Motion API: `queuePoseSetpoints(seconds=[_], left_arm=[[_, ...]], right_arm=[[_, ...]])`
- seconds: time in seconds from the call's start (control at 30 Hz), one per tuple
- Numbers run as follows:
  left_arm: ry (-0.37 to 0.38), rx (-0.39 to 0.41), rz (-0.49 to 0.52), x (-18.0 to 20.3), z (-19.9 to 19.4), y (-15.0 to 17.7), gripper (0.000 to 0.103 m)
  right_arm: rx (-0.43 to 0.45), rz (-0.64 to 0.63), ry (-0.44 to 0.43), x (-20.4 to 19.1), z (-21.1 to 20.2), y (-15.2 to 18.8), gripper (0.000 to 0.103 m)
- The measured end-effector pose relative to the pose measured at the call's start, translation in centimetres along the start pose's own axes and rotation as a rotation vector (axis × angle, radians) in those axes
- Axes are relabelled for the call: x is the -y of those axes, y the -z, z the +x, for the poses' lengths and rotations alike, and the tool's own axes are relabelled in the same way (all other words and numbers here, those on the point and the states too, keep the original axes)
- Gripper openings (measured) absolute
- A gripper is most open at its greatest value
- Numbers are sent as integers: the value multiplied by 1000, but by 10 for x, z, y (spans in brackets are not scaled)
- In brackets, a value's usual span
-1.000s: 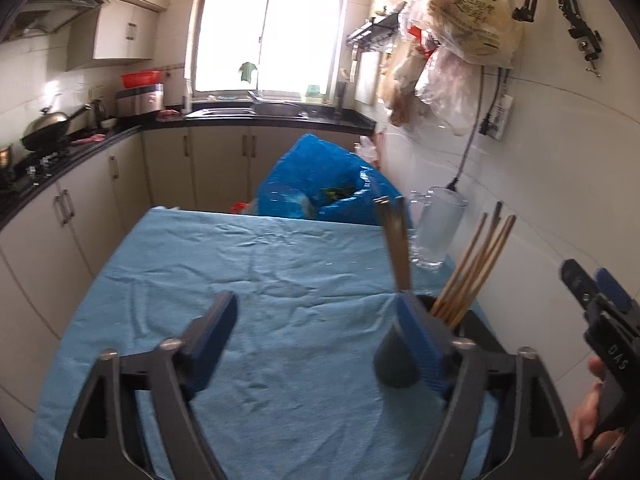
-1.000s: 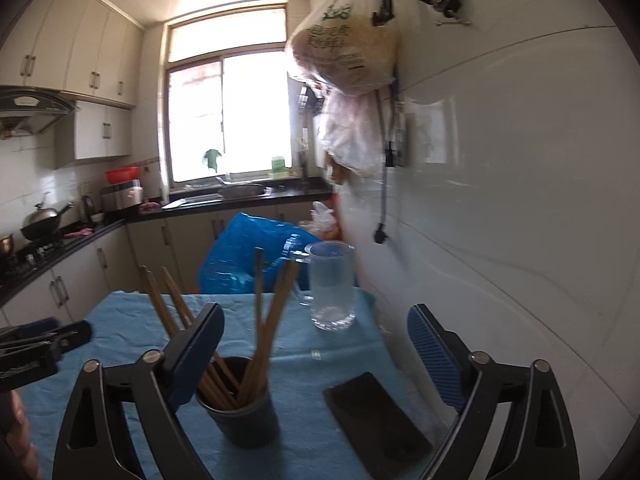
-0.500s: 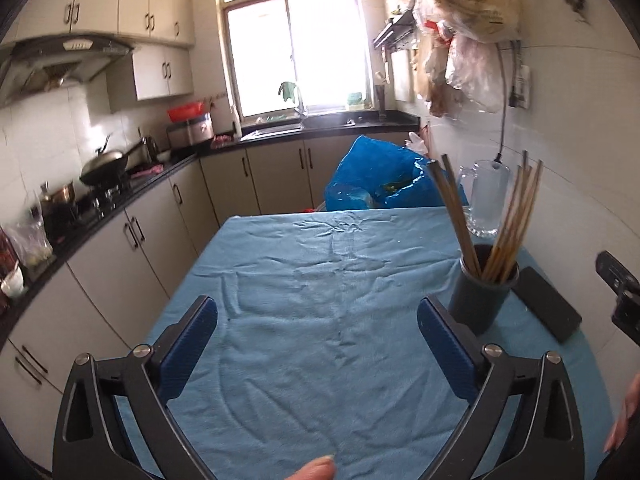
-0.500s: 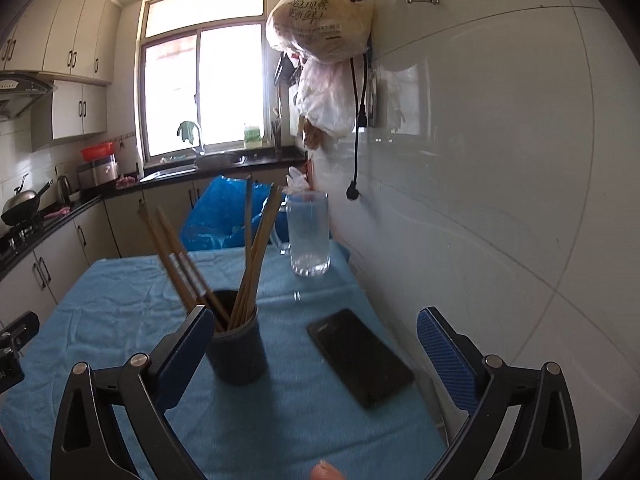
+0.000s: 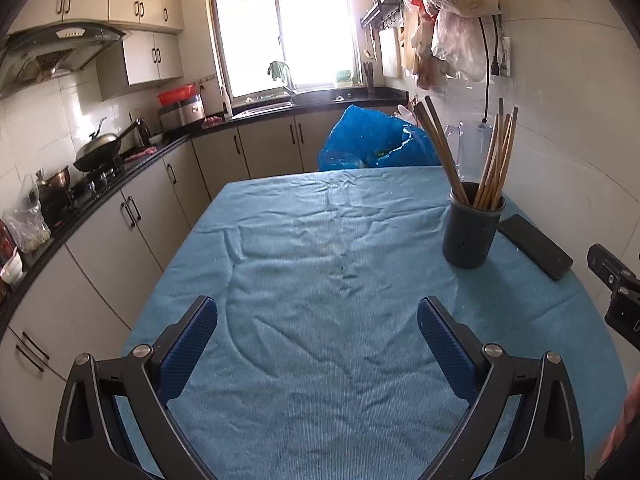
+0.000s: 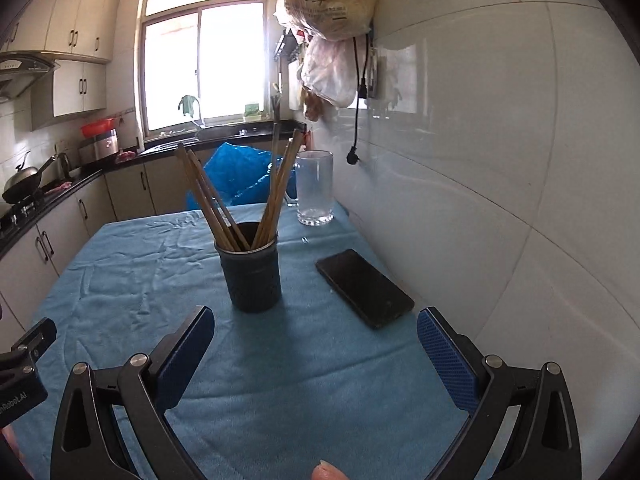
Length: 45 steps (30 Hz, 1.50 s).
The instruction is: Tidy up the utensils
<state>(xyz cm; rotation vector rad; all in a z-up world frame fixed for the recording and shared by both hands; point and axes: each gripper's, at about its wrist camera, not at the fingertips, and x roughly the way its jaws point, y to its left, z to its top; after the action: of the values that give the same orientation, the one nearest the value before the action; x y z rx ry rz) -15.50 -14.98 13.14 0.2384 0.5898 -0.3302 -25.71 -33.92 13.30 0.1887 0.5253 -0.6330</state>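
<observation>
From my left wrist camera, my left gripper stands wide apart at the bottom of the frame, its jaws just having opened, with only the wrinkled blue tablecloth between them; the dark round cup of wooden chopsticks sits centre right

From my right wrist camera, my right gripper gapes empty; the cup stands at centre, a flat black phone just right of it

black phone flat on blue cloth, empty glass mug beyond, blue bag behind
</observation>
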Motion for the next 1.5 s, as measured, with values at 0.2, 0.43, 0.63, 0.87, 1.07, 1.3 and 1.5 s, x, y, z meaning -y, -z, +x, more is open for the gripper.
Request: queuePoseSetpoints(seconds=[0.2,0.43,0.63,0.87,1.07,1.3,1.5], left_arm=[[-6,-16,-15,-5,4,5,100],[-3,-29,-24,-7,9,7,100],[2,-37,-12,-4,14,10,100],[4,-51,-9,-3,18,12,100],[4,-58,-6,-2,21,13,100],[12,-67,-3,-2,23,14,100],[14,-73,-1,-2,25,15,100]], right_arm=[[-31,-2,28,-7,0,13,103],[-55,-21,28,-13,5,17,103],[-61,-14,35,-11,9,18,103],[-80,-8,37,-11,15,21,103],[-96,-16,43,-14,20,22,103],[-112,-17,41,-16,23,25,103],[-118,-23,43,-17,23,26,103]])
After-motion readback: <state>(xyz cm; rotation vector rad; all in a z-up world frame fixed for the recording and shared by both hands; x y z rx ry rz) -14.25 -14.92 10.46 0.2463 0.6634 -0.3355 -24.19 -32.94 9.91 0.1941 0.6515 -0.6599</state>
